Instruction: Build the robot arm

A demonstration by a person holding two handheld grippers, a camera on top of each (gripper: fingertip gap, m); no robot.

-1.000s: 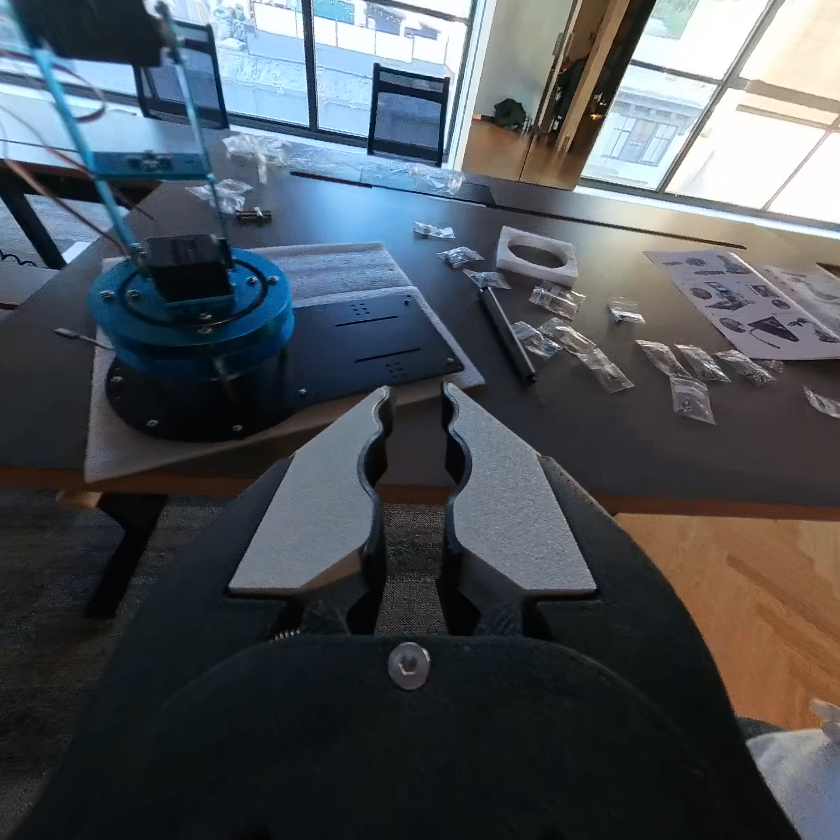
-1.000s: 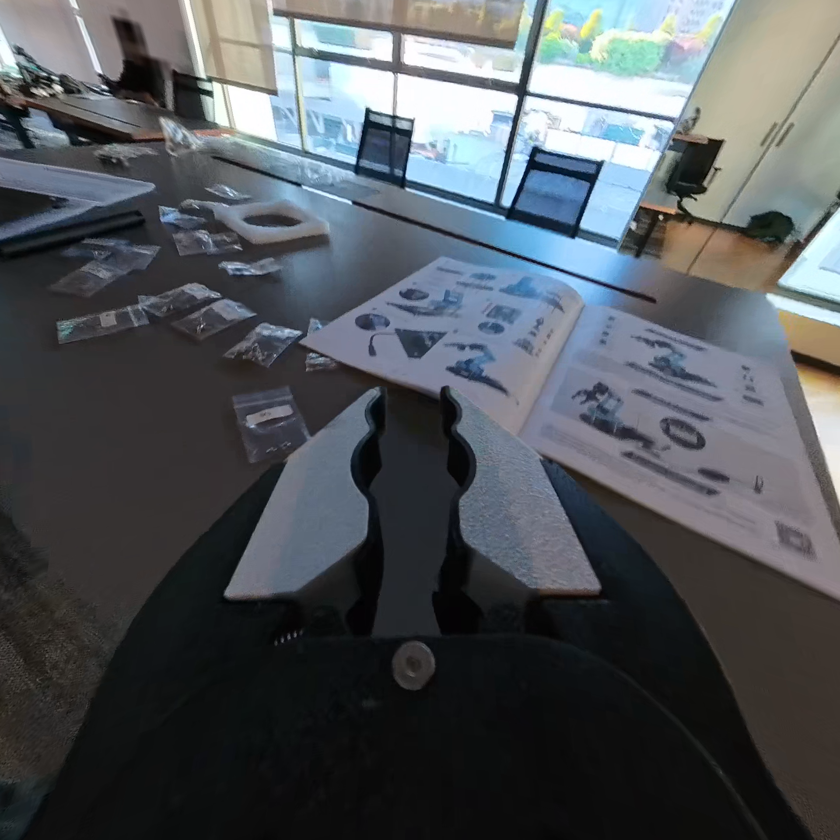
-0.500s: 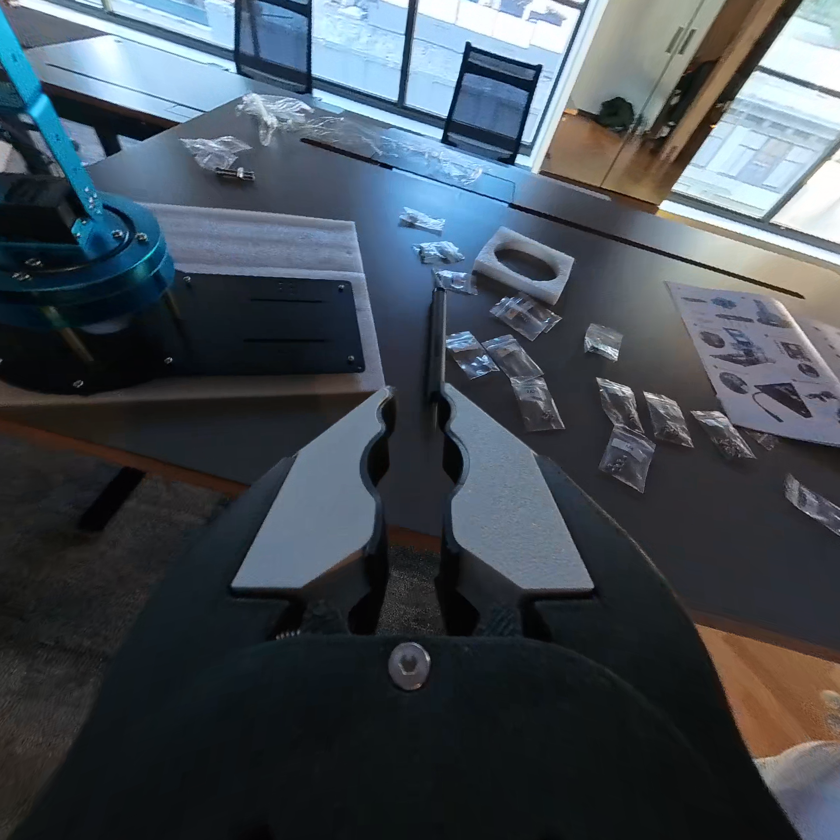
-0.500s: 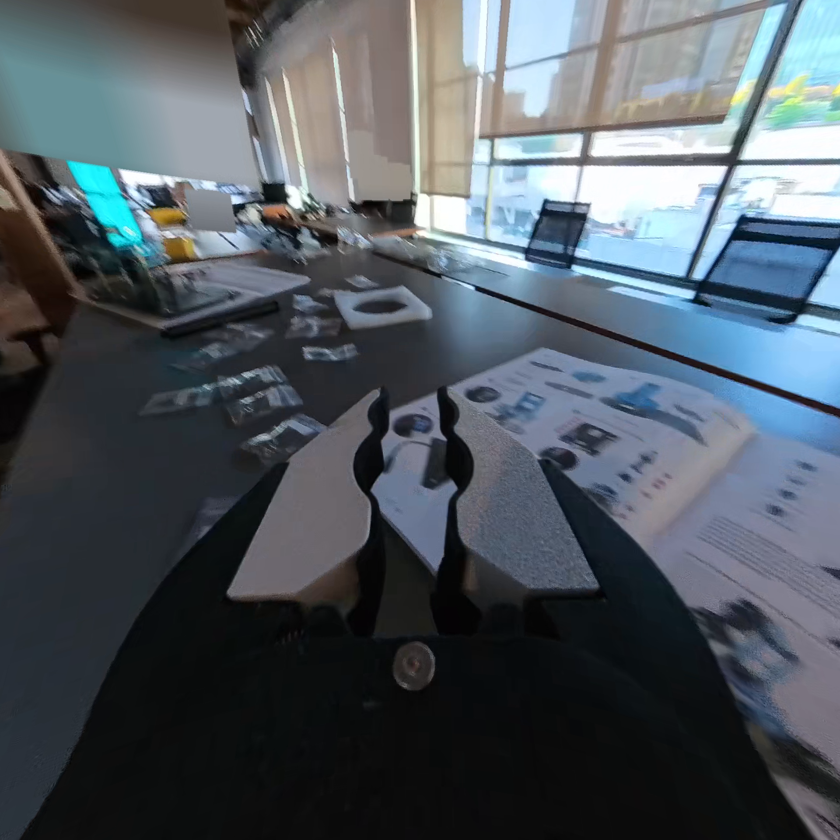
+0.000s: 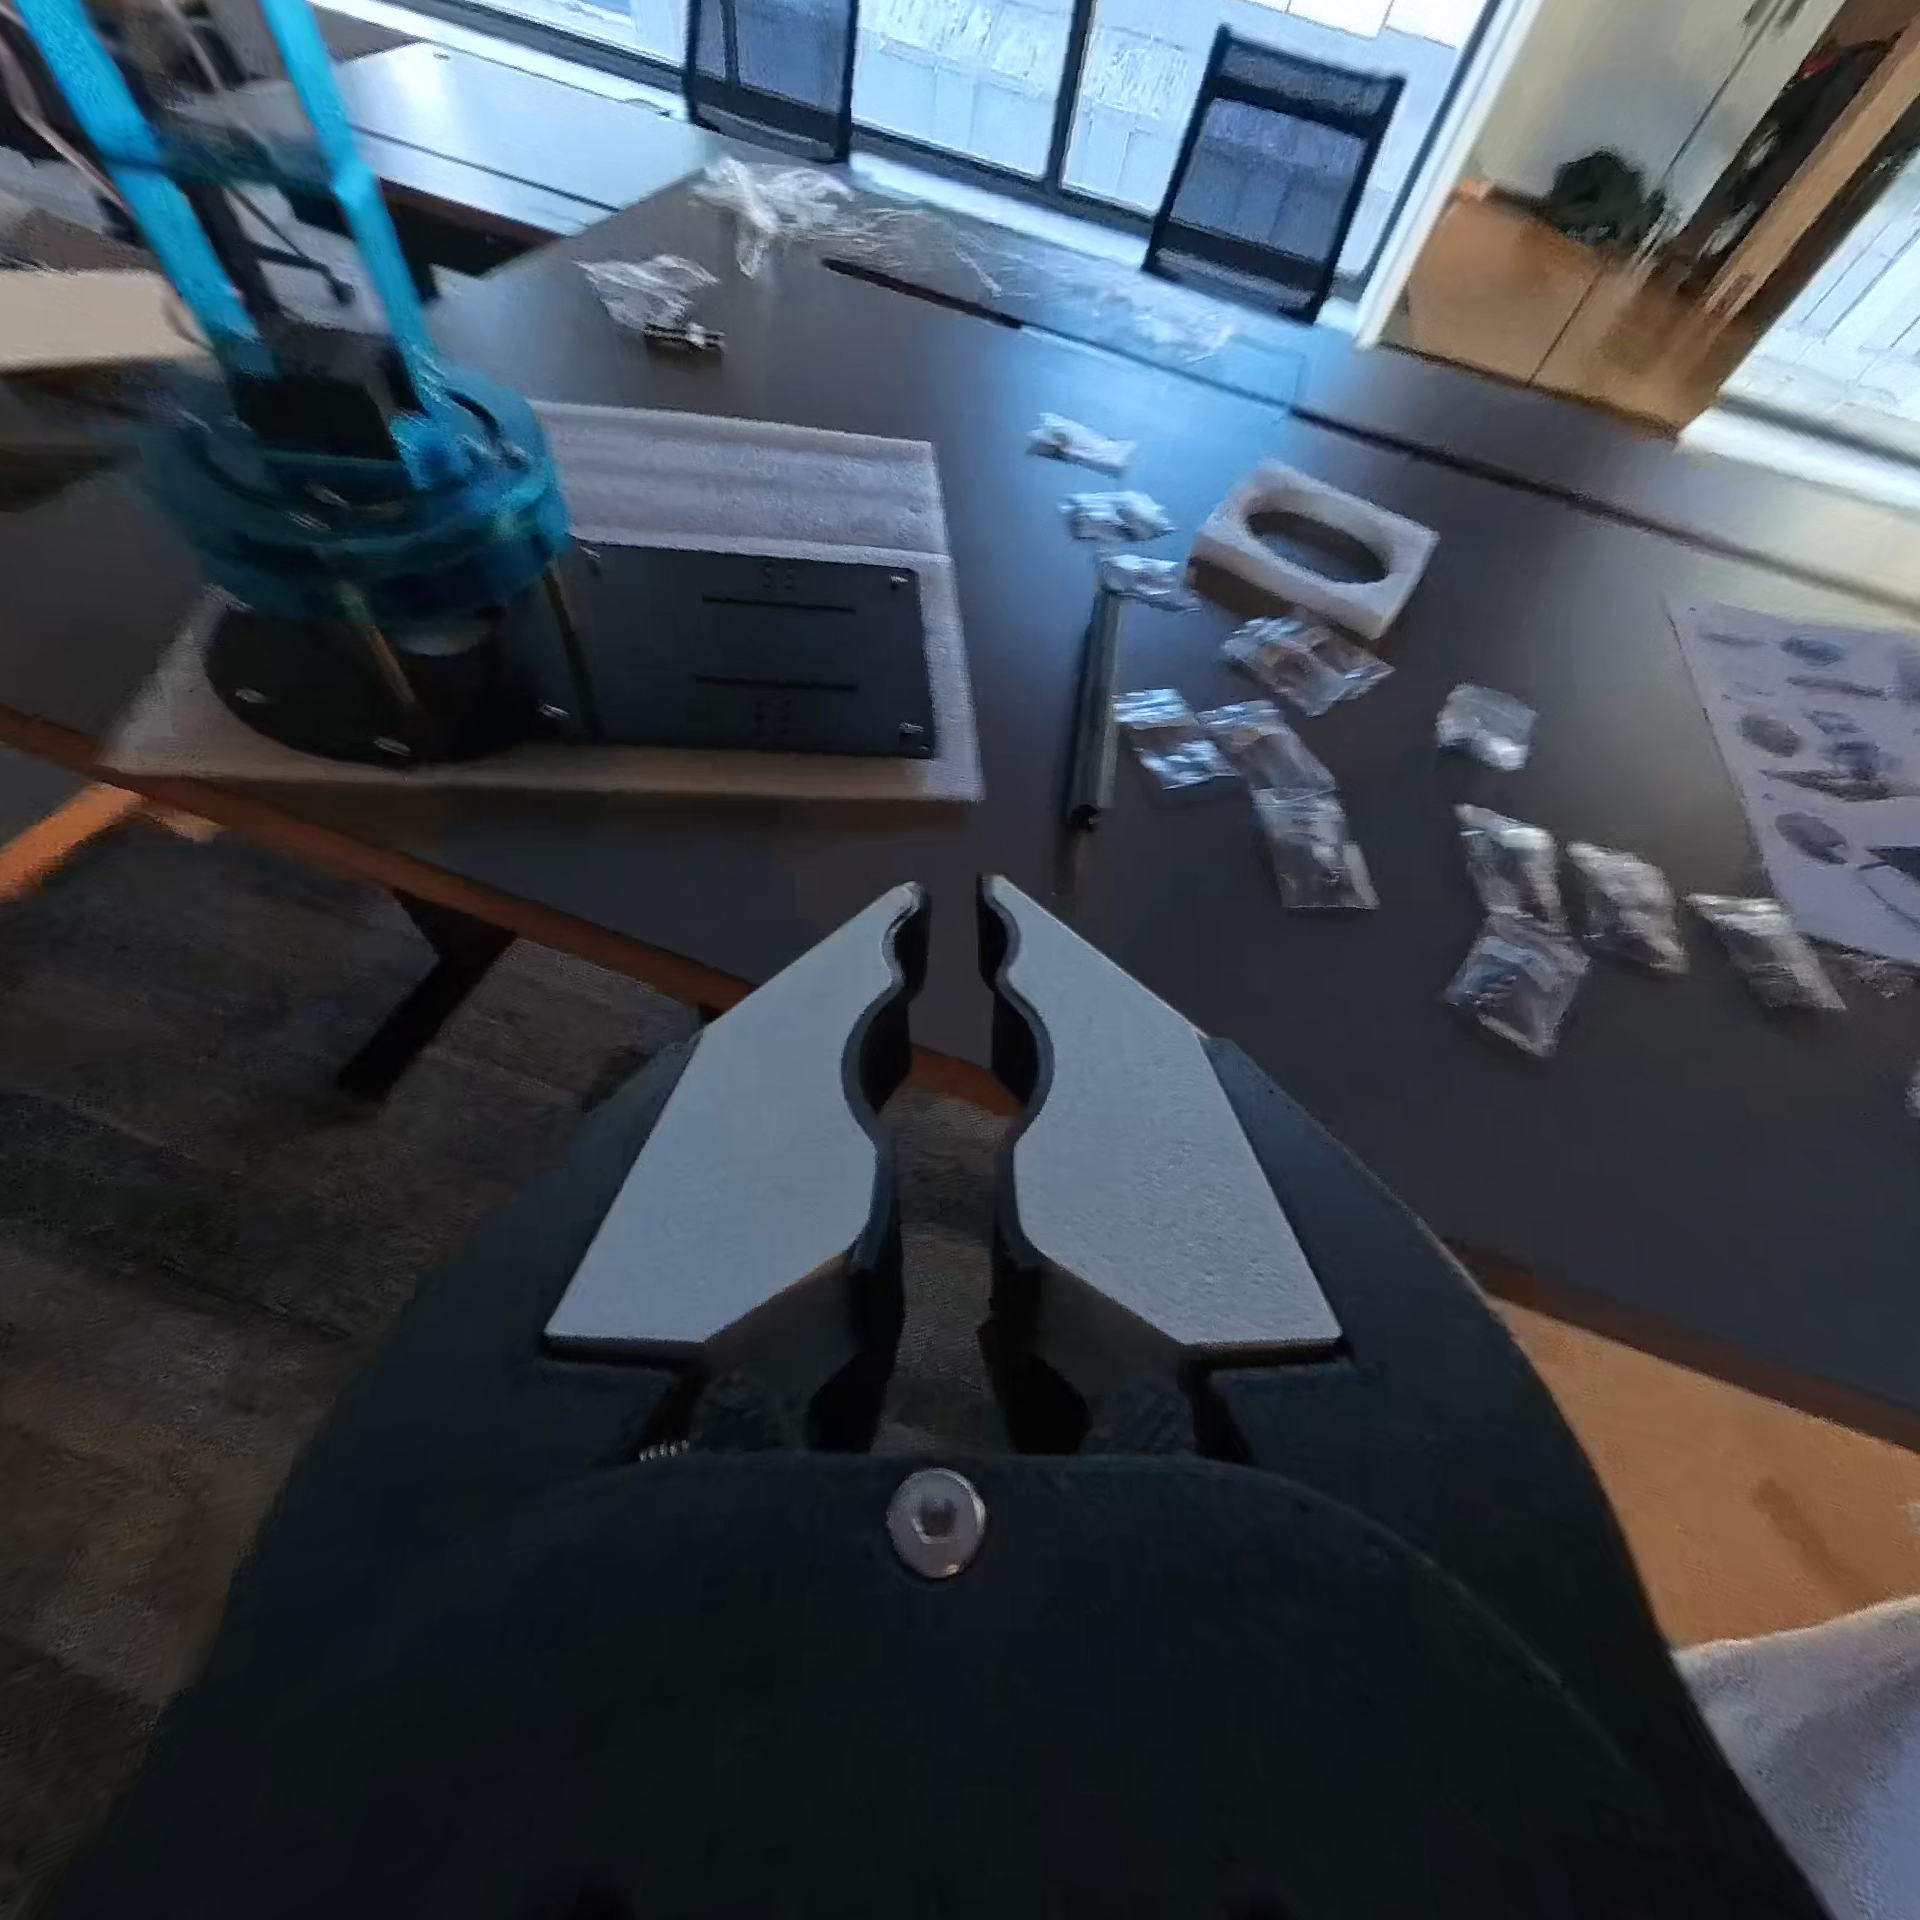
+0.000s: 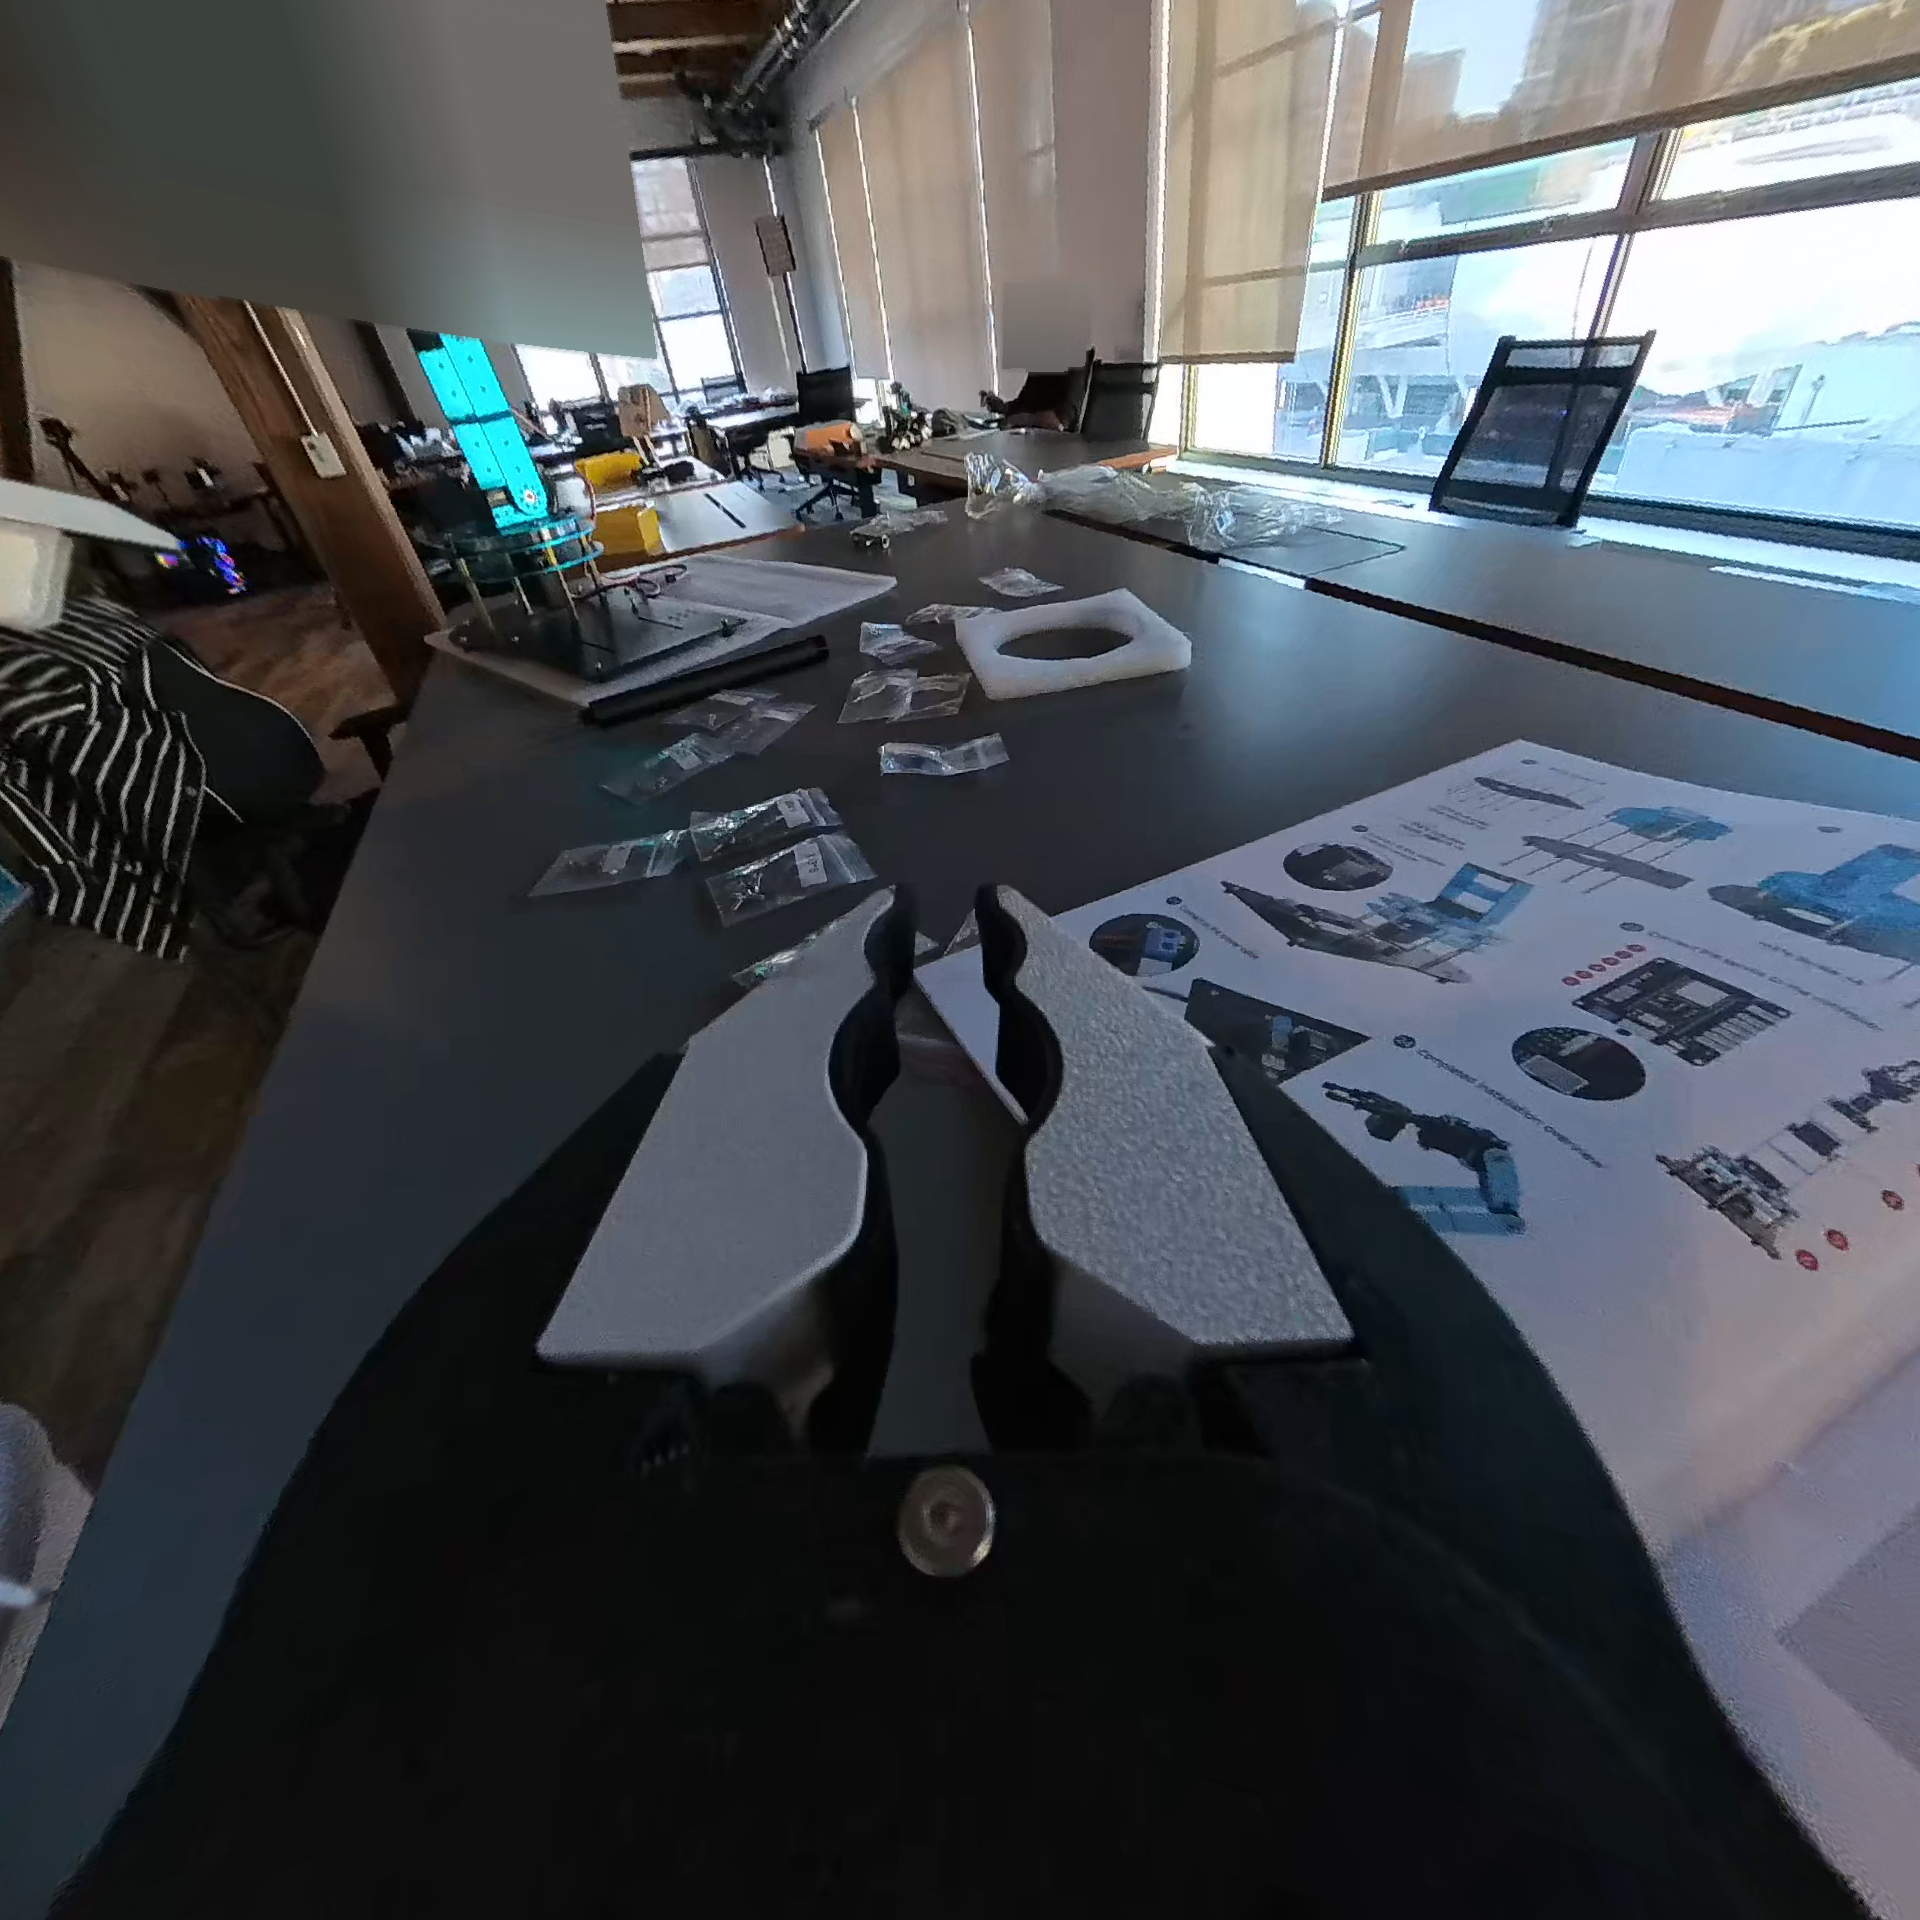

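Here the left gripper hangs over the near edge of the dark matte table, jaws a narrow slit apart, gripping nothing. Just ahead and slightly right lies a slim dark metal rod; the blue round-based robot-arm kit stands well off left. The right gripper, also barely parted and empty, hovers at the corner of the white illustrated instruction sheet, clear plastic parts bags just beyond.

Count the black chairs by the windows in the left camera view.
2. The left chair stands beyond the table's far edge, behind the crumpled plastic wrap. The right chair is farther right, near the wooden doorway. More may be hidden outside the frame.
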